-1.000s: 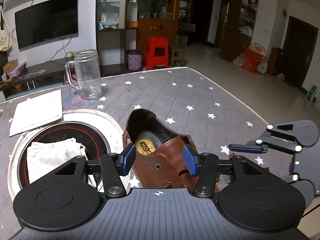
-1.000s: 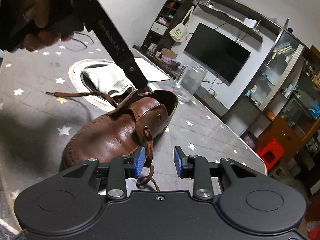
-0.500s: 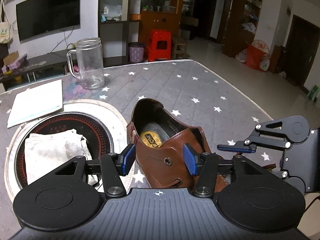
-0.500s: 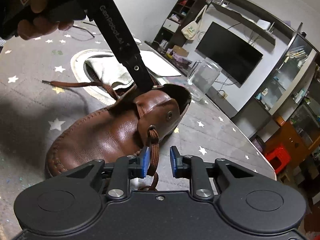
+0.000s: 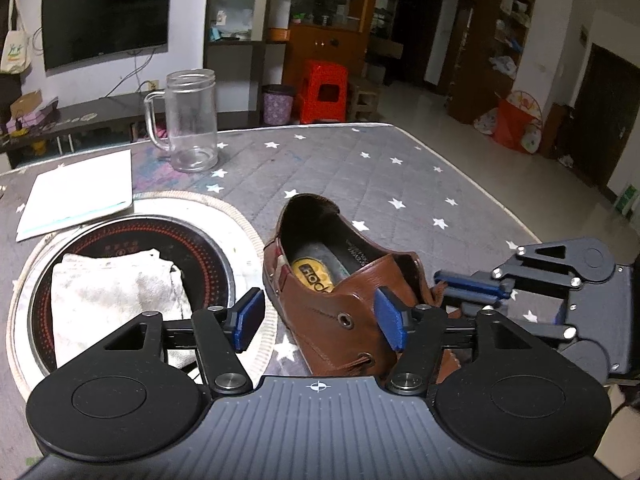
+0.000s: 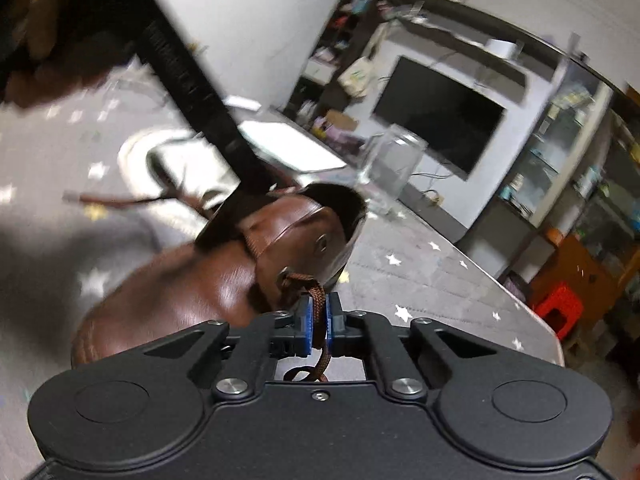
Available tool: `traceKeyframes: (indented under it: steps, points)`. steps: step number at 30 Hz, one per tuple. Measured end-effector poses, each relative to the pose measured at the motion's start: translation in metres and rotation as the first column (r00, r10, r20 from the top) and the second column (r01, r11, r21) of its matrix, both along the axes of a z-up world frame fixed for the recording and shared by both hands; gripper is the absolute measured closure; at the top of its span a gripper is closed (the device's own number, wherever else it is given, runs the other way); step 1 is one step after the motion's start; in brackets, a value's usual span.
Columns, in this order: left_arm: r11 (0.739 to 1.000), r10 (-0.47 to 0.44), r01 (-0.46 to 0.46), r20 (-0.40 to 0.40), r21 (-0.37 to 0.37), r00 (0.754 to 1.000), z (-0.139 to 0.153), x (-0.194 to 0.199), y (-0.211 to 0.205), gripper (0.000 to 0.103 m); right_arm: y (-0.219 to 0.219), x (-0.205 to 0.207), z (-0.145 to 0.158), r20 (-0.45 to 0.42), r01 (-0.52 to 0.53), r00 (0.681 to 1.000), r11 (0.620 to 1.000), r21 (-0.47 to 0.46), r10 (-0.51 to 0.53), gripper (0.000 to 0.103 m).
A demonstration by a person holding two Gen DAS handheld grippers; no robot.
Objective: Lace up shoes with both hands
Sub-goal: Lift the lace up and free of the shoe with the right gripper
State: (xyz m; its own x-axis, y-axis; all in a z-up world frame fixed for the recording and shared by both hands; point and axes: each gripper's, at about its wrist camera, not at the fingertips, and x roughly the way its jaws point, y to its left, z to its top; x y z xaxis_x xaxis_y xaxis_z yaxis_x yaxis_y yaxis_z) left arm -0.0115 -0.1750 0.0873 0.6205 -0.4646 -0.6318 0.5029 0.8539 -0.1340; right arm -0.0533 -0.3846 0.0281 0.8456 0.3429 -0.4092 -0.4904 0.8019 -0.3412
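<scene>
Lacing is barely begun: the right gripper (image 6: 319, 322) is clamped on the lace (image 6: 316, 300) at a lower eyelet of the shoe (image 6: 192, 280) mid-frame, upper eyelets empty, while the left gripper's (image 5: 320, 320) jaws are opening around its flap.

Brown shoe (image 5: 344, 304) with brown lace (image 6: 316, 300); grey surface (image 5: 320, 168) patterned with white stars; black tongs, blue pads (image 5: 390, 320); red stool (image 5: 324, 92).
</scene>
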Motion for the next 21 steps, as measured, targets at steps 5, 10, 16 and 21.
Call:
traceKeyframes:
  steps: [5,10,16,21]
  points:
    - [1.0,0.007,-0.007,0.007,0.007,1.0,0.001,-0.002,-0.002,0.039,-0.019,-0.005,0.012,-0.027,0.079,0.997,0.965,0.251,-0.075,0.097]
    - [1.0,0.013,-0.014,0.019,0.025,1.0,0.001,-0.004,-0.004,0.038,-0.052,-0.008,0.013,-0.091,0.15,0.989,0.824,0.547,-0.12,0.097]
    - [0.999,0.017,-0.019,0.028,0.04,0.999,0.0,-0.005,-0.005,0.035,-0.083,-0.009,0.019,-0.122,0.158,0.987,0.676,0.72,-0.101,0.098]
    - [0.998,0.016,-0.019,0.047,0.065,0.999,-0.001,-0.007,-0.01,0.035,-0.107,-0.015,0.036,-0.082,0.111,0.994,0.583,0.805,-0.076,0.098]
